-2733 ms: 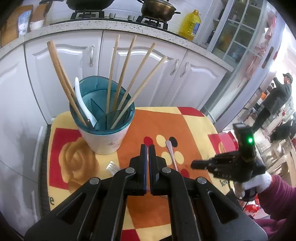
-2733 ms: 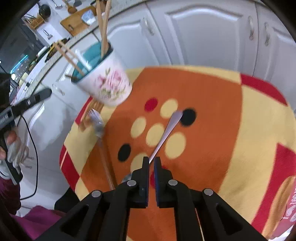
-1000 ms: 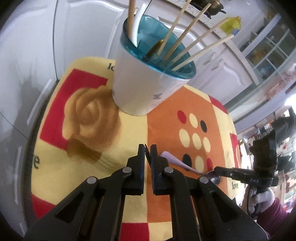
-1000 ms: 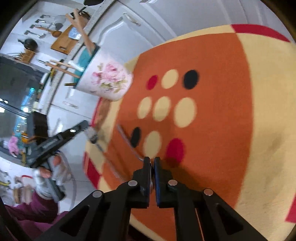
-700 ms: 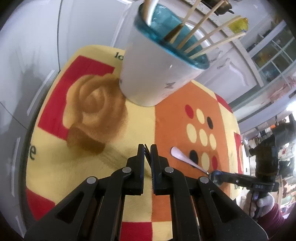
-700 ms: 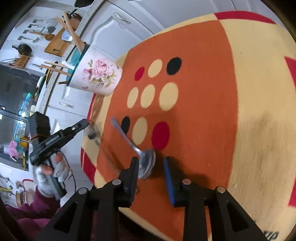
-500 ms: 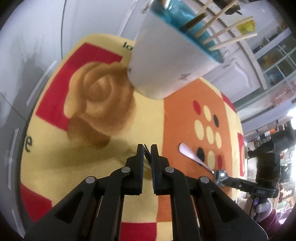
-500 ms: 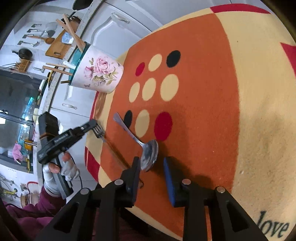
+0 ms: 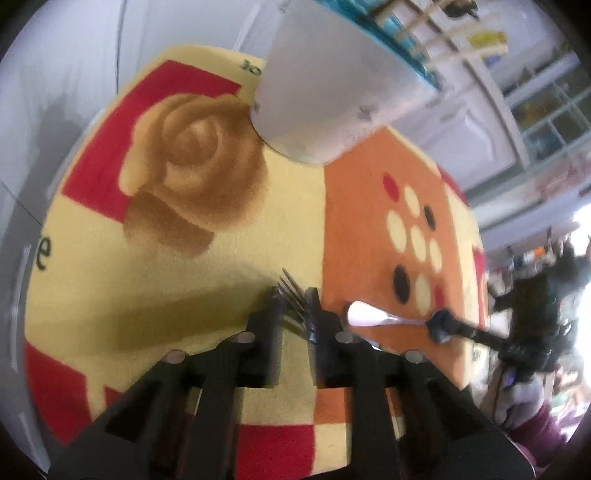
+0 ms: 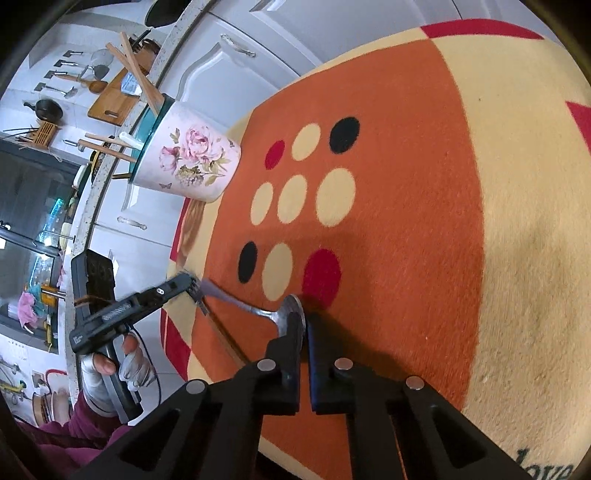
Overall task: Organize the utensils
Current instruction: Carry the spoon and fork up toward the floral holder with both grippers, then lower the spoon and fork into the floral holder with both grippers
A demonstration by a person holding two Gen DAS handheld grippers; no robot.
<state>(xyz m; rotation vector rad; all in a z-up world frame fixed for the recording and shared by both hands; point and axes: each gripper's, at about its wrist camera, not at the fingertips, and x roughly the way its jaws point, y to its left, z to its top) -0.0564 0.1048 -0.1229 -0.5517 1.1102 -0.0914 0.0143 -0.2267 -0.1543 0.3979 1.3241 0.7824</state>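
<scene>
A white holder with a teal rim (image 9: 325, 92) stands at the far side of the patterned mat and holds several wooden chopsticks; its rose print shows in the right wrist view (image 10: 188, 158). My left gripper (image 9: 295, 299) has its jaws a little apart around the tines of a metal fork (image 9: 293, 295). My right gripper (image 10: 303, 325) is shut on the bowl of a metal spoon (image 10: 288, 314), whose handle (image 10: 236, 299) points left. The spoon also shows in the left wrist view (image 9: 373, 317), with the right gripper's fingers (image 9: 443, 326) on it.
The mat (image 10: 406, 184) is orange, yellow and red with dots and covers a small table. White kitchen cabinets (image 10: 295, 33) stand behind it. The left gripper (image 10: 181, 288) and gloved hand (image 10: 110, 373) sit at the mat's left edge.
My left gripper has opened slightly around the fork and moved lower toward the mat. My right gripper has shut on the spoon's bowl, which lay between its open jaws before.
</scene>
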